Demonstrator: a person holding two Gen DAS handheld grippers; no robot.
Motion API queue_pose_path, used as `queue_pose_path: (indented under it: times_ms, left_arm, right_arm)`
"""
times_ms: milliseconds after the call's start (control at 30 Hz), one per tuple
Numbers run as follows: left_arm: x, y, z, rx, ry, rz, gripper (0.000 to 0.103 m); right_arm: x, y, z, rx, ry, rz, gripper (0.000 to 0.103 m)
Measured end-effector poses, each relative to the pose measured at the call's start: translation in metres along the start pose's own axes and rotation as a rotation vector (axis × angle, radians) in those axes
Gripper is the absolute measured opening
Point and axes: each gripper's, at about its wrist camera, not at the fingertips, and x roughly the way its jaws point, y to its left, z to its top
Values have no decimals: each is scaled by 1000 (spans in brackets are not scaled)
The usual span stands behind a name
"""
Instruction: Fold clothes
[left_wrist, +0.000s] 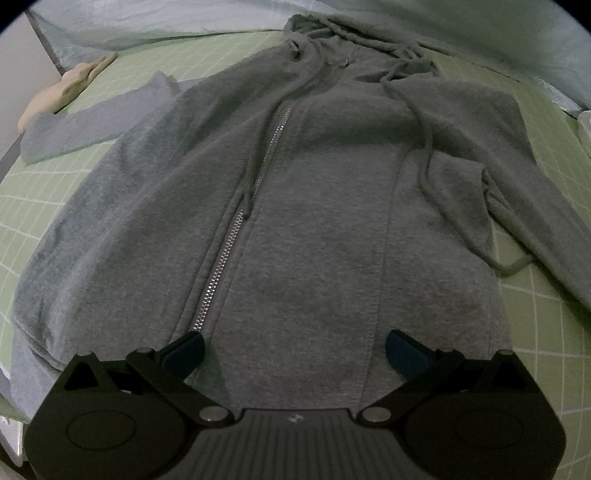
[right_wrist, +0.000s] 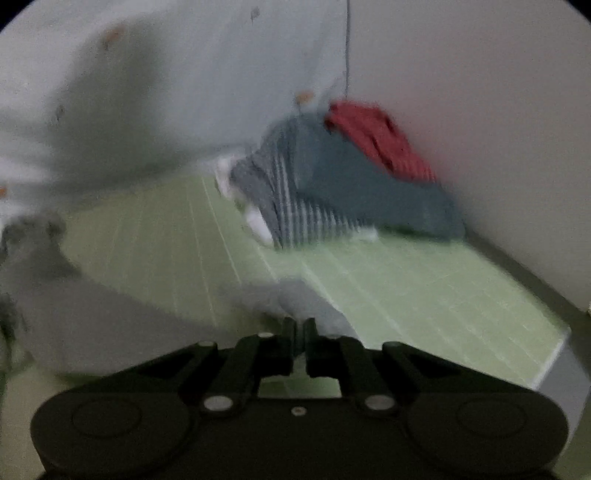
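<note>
The grey hoodie (left_wrist: 314, 229) is soft, matt fleece cloth with a shiny metal zipper (left_wrist: 236, 229), lying on a smooth green gridded mat (left_wrist: 546, 332).

Clothes pile (right_wrist: 347, 177) motion-blurred, hoodie (left_wrist: 295, 221) right sleeve cut off at edge

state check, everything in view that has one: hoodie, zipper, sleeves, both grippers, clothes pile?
grey hoodie: spread flat, front up, unfolded
zipper: closed
picture-left sleeve: stretched outward
drawstrings: loose
left gripper: open, over the hem
right gripper: shut; grey cloth at the tips, grip unclear from blur
clothes pile: heaped, unfolded
</note>
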Motion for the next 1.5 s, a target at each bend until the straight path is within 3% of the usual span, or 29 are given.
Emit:
queue_pose_path:
  times_ms: [100,167,333,433,500,600,633,667,833,900,933,967,1000,1033,1100,1167,1233,1367,1500]
  left_arm:
    - [0,-1,-1,2,-5,0,103]
    - [0,-1,-1,1,-9,1,103]
    - [-1,-2,-3,0,-16,5,103]
    - [-3,-2,-4,-1,-23,4,103]
    - [-4,-2,-5,-2,-29,7,103]
    - [-6,-3,-7,-8,-33,15,103]
    - [-6,-3,-8,-8,-33,15,103]
    - [-7,-2,-9,-8,-33,13,103]
    - [-8,1,-12,10,-31,-7,103]
    - [-8,1,-13,5,-37,-3,103]
    - [-8,0,-14,2,-37,-1,103]
    - [-8,-1,-14,-3,-36,3,103]
    - [-8,-1,-14,-7,-33,3,103]
    - [-8,0,-14,-11,-29,3,103]
    - [-9,1,-12,-12,-13,-3,103]
    - [-12,4,-11,-10,4,-25,103]
    - [-19,13,-11,-27,-2,-53,103]
    - [-36,43,-9,-93,-42,-56,103]
    - [-44,95,-2,-193,-83,12,103]
  right_arm:
    - [15,-3,-12,0,131,-28,21]
    - [16,5,-9,-59,114,-51,59]
    - [33,27,4,-213,92,-31,83]
    - [51,27,7,-168,144,-67,83]
    - [51,18,7,-67,162,-51,81]
    - [41,10,1,18,172,-38,44]
    - [34,9,-3,19,170,-39,24]
    - [27,8,-8,18,167,-35,16]
    - [1,3,-27,-25,164,-37,12]
    - [-3,7,-28,-70,168,-38,14]
    - [-3,10,-27,-89,167,-40,22]
    - [-2,13,-24,-102,160,-46,39]
    - [-1,16,-20,-113,147,-50,47]
    - [-2,19,-17,-122,125,-54,53]
    - [-2,27,-10,-147,97,-56,56]
    - [0,35,-4,-166,80,-45,74]
    - [0,43,-1,-175,61,-21,85]
    - [4,68,2,-200,70,32,90]
    - [8,99,2,-230,78,79,97]
